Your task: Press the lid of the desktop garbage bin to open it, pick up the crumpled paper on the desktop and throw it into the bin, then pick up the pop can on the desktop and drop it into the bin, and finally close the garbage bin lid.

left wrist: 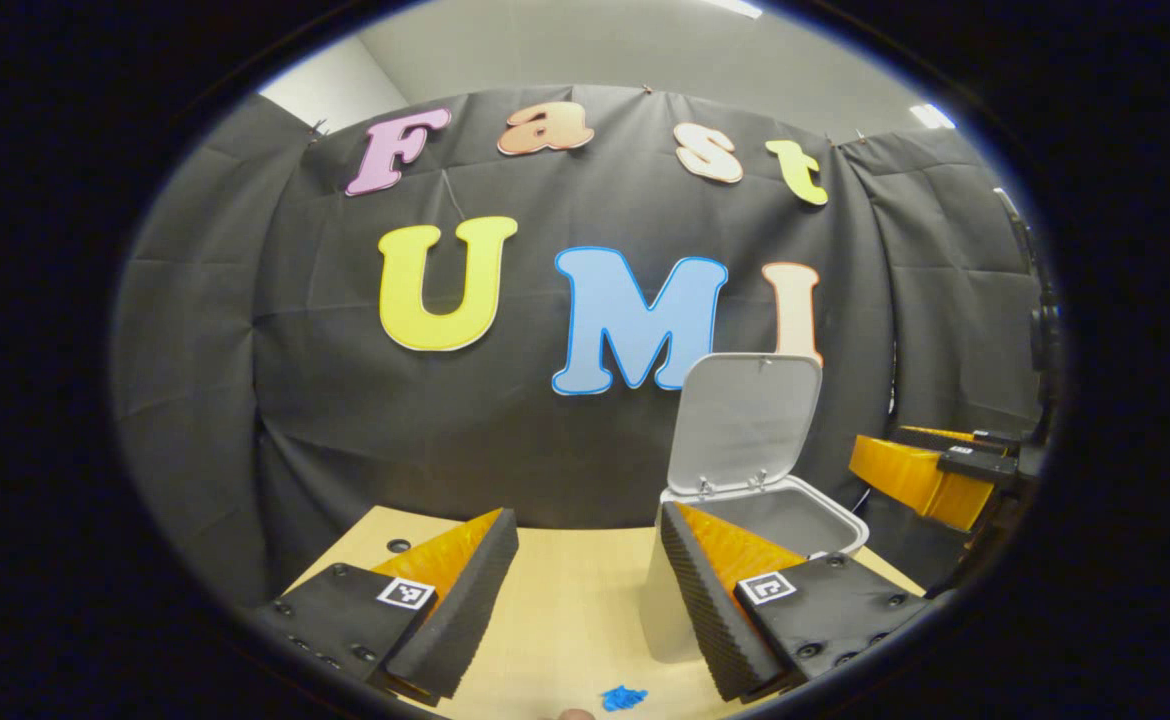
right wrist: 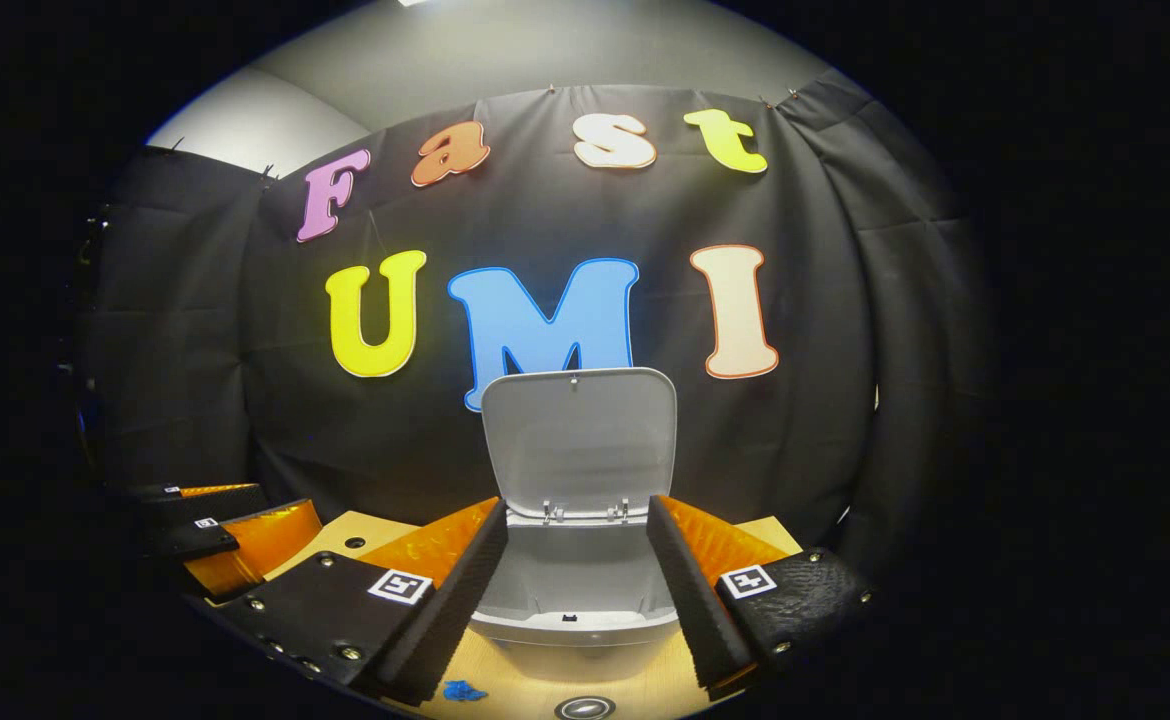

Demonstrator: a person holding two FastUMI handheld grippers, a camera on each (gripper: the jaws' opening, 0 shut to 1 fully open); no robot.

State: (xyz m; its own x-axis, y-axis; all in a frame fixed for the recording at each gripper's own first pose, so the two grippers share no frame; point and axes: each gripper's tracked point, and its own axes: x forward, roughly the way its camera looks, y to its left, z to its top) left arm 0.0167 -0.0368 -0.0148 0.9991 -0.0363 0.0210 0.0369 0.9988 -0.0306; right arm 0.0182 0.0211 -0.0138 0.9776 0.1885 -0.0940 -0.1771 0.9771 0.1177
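Two tongs, both with fingers spread apart and nothing between them. Left tongs (left wrist: 585, 590) hover over the light wood tabletop (left wrist: 565, 610), with the garbage bin (left wrist: 795, 520) just behind its right-hand finger, toward the right of the left gripper view. Bin lid (left wrist: 745, 420) stands upright, swung fully open at the back hinge, pale grey inside. Right tongs (right wrist: 575, 590) sit straight in front of the bin (right wrist: 575, 620), looking down into the open mouth; lid (right wrist: 580, 440) upright behind it, centred between the fingers. Bin interior that shows looks grey and bare, bottom not visible. Small blue crumpled scrap (left wrist: 625, 697) lies on the tabletop near the bottom edge of the left gripper view, also seen in the right gripper view (right wrist: 464, 690) just left of the bin base. Round metal top (right wrist: 585, 708), cut off at the bottom edge, sits in front of the bin; cannot tell if it is the pop can. Other tongs show at the right edge of the left gripper view (left wrist: 930, 470).
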